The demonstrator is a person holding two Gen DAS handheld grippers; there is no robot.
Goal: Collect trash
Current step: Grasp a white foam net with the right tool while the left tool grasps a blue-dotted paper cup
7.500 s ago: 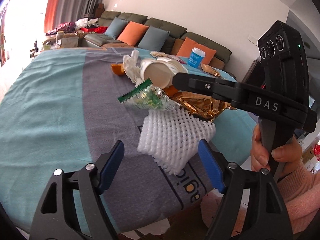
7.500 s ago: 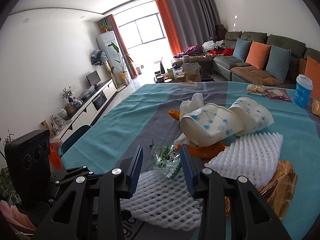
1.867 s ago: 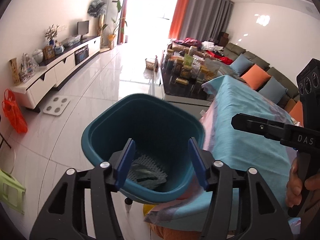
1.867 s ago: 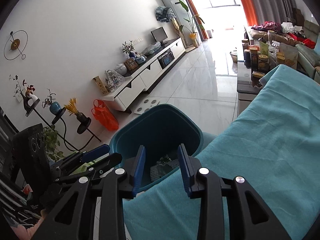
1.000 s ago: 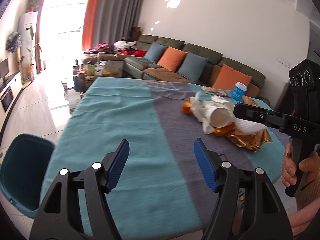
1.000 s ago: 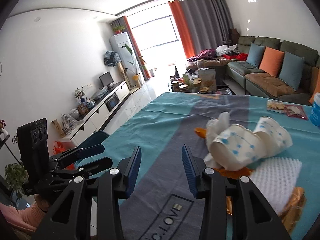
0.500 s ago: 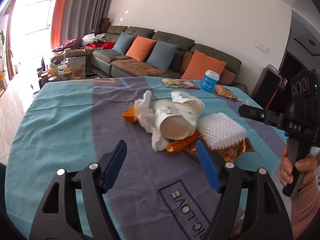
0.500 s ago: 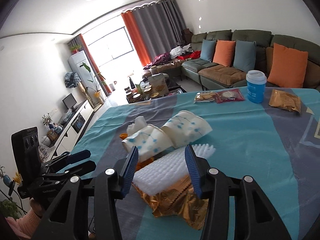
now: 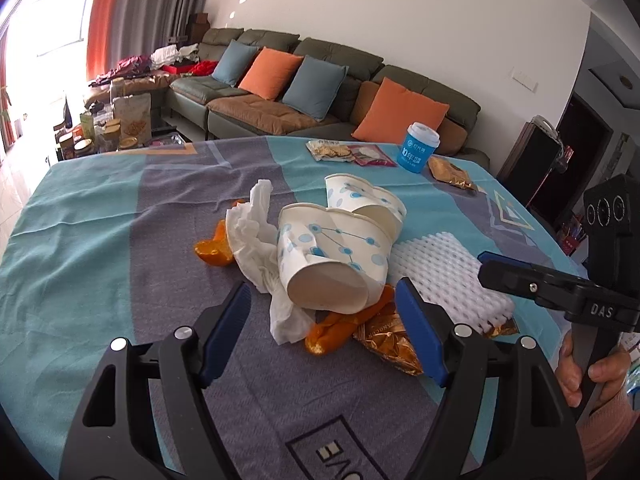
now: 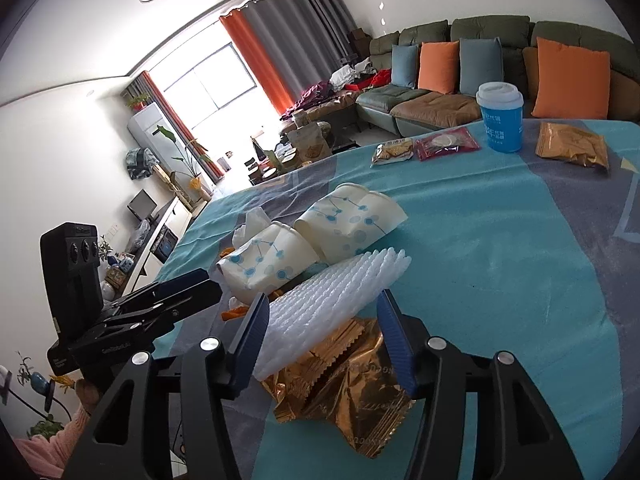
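A trash pile lies on the teal and grey tablecloth (image 9: 80,240). It holds two crushed paper cups with blue dots (image 9: 336,256) (image 10: 348,224), a crumpled white tissue (image 9: 256,232), orange peel (image 9: 212,248), a white foam net (image 9: 448,272) (image 10: 328,292) and a gold foil wrapper (image 9: 388,340) (image 10: 352,380). My left gripper (image 9: 324,320) is open and empty, just in front of the near cup. My right gripper (image 10: 320,332) is open, its fingers on either side of the foam net and gold wrapper.
A blue lidded cup (image 9: 418,148) (image 10: 500,120), snack packets (image 9: 344,152) (image 10: 424,146) and another gold packet (image 10: 572,144) sit at the table's far side. A sofa with orange and blue cushions (image 9: 312,84) stands behind the table.
Both grippers dropped their earlier trash into the teal bin and swung back to the table. In the last half second both have moved closer to the pile, open and empty.
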